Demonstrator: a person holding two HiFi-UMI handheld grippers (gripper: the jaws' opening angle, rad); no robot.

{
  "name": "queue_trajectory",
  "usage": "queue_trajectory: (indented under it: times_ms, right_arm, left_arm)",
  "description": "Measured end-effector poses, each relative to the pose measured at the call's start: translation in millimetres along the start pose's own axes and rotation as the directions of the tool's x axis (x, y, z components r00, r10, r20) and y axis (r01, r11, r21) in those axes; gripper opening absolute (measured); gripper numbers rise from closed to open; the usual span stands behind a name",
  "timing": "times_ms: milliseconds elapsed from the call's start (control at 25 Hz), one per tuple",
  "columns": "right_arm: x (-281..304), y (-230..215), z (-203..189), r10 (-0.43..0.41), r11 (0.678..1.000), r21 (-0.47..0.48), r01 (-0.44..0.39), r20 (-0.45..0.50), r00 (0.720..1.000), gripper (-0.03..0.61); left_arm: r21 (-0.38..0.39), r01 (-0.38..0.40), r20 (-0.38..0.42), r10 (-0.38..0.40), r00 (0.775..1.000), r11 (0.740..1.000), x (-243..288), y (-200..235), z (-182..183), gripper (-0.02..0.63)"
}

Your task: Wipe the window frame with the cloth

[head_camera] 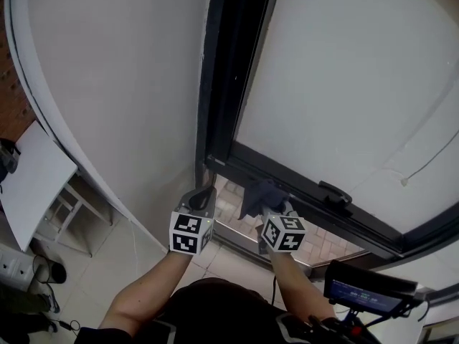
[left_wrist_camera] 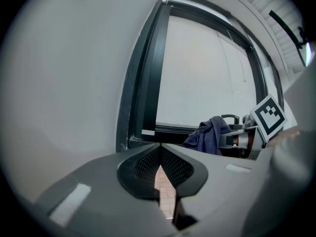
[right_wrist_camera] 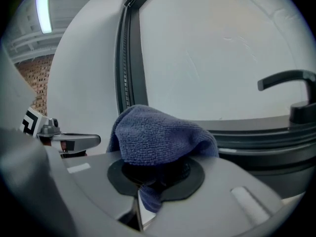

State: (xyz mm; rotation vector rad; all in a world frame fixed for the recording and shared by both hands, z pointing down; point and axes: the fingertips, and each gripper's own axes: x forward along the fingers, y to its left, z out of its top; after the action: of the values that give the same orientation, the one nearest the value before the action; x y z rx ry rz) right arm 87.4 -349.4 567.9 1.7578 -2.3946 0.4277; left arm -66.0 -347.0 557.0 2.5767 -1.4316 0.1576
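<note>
- R gripper (right_wrist_camera: 154, 171): jaws are clenched on the blue cloth (right_wrist_camera: 158, 135). A bunched fold is draped over the jaw tips and a tail is pinched between them.
- The cloth is held at the lower rail (head_camera: 301, 185) of the window frame (head_camera: 228, 84), near the bottom-left corner. Whether it's actually touching the rail can't be told.
- L gripper (left_wrist_camera: 161, 149): jaws are closed together w/ nothing gripped. It's held near the same corner, beside the wall (head_camera: 122, 84), apart from the cloth.
- Step in hand (a judgement): the wipe along the lower rail is being set up at its left end.
- To be done well:
  - The soft fold should be pressed flat on the rail, so the frame is met by cloth and not by hard jaw tips.
  - A firm clench is needed, else the cloth could be dragged out by friction.
  - The stroke is best run from the corner twd the handle (head_camera: 336, 192), w/ its base worked round. The upright can be taken separately.
- Risks: the loose fold may get snagged on the handle, and the glass pane (head_camera: 344, 70) may be smeared if the stroke drifts up.
</note>
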Motion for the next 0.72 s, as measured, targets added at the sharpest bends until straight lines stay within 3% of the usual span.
queue_trajectory:
  times_ms: [520,720]
  right_arm:
    - [45,51,8,0.092,0.995,-0.035,-0.093,-0.026,0.995,0.051]
    - [58,67,11,0.118,0.992,-0.047,-0.12,-0.036,0.992,0.051]
  left_arm:
    - [-0.004,-0.05,0.001,0.05,0.999,0.999,-20,35,0,-0.006]
    - [0.004,-0.036,-0.018,0.036,0.999,0.999,-27,32,-2,-0.006]
